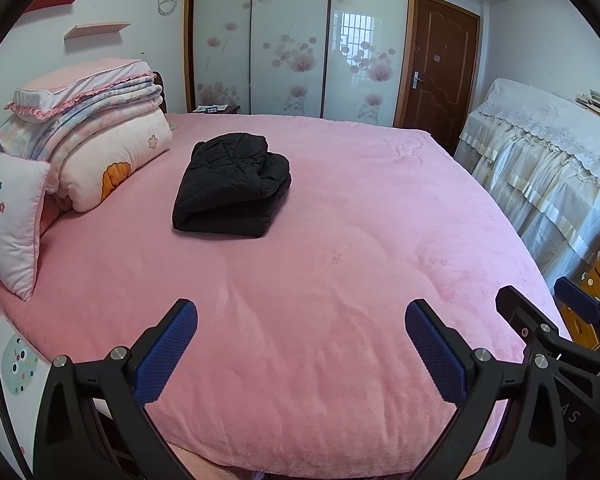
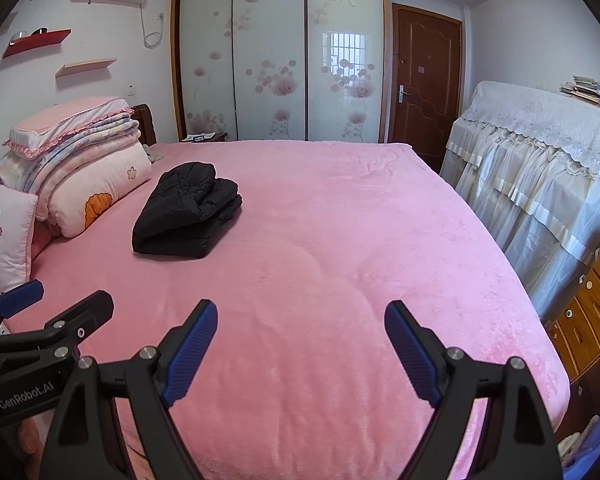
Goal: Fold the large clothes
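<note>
Lying folded on the bed (image 1: pixel 340 260), the jacket (image 1: pixel 232 184) looks finished; both grippers (image 1: pixel 300 344) (image 2: pixel 300 344) hover spread and empty, well short of it.

The folded jacket (image 1: pixel 232 186) lies on the bed (image 1: pixel 340 240), left of its middle, just right of the stacked quilts (image 1: pixel 100 128) and pillow (image 1: pixel 10 220) at the headboard end. Behind the bed stand the wardrobe (image 1: pixel 292 40) and door (image 1: pixel 440 68); a covered cabinet (image 1: pixel 540 160) stands along the right.
</note>
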The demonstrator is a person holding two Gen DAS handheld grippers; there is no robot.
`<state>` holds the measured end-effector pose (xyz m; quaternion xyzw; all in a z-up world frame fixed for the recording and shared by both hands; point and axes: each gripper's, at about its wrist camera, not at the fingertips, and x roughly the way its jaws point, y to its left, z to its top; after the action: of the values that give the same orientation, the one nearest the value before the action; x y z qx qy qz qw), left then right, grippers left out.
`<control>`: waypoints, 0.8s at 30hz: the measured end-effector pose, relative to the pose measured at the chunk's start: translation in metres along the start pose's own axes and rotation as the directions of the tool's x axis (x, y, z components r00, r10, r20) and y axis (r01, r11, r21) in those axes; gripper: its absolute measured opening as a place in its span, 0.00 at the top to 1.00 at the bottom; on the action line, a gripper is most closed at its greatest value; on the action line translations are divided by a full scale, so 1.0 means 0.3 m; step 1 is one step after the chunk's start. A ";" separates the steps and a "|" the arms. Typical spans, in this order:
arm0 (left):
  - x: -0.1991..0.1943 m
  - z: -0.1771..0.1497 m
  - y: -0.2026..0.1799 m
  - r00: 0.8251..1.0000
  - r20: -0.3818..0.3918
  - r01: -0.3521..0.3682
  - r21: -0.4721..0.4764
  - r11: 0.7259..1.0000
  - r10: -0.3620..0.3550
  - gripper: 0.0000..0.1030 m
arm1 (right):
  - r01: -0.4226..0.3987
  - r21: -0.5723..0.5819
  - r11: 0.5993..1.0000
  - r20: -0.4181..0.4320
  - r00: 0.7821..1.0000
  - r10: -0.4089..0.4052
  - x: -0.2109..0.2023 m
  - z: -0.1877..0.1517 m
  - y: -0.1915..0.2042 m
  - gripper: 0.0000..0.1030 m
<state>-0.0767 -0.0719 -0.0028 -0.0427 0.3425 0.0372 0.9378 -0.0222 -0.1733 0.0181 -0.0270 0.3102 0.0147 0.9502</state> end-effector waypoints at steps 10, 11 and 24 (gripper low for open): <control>0.011 -0.006 -0.011 1.000 -0.007 0.003 0.006 1.000 -0.003 0.00 | -0.001 0.004 1.000 -0.008 1.000 0.001 0.010 -0.001 -0.002 0.16; 0.014 -0.006 -0.014 1.000 -0.009 0.005 0.007 1.000 -0.005 0.00 | 0.000 0.003 1.000 -0.009 1.000 0.000 0.011 0.000 -0.004 0.16; 0.047 -0.017 -0.021 0.999 -0.036 0.011 0.007 1.000 -0.011 0.00 | 0.010 0.002 1.000 -0.017 1.000 -0.010 0.035 -0.013 -0.001 0.16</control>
<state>-0.0686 -0.0781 -0.0153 -0.0418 0.3590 0.0300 0.9319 -0.0161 -0.1737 0.0088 -0.0275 0.3183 0.0093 0.9476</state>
